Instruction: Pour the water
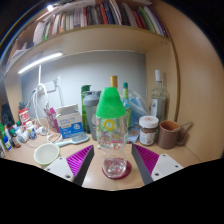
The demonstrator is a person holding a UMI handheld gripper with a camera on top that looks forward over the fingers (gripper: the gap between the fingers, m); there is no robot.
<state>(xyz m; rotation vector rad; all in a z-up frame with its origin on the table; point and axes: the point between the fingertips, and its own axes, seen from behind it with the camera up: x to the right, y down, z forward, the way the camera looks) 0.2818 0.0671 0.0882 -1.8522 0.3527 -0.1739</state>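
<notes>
Two pads stand apart: my claw [114, 160] is open and holds nothing. A small glass cup [115, 166] sits on the worktop [176, 165] between the fingers. The green-capped bottle [111, 120] stands just beyond it. I should advance squarely, centre on the bottle's body, and close firmly before tilting.

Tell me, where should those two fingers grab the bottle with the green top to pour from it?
Probably the clear body of the bottle, below its flared green top, coming straight on from the gripper side. It stands upright just beyond the open fingers, and the small glass cup sits between them.
</notes>
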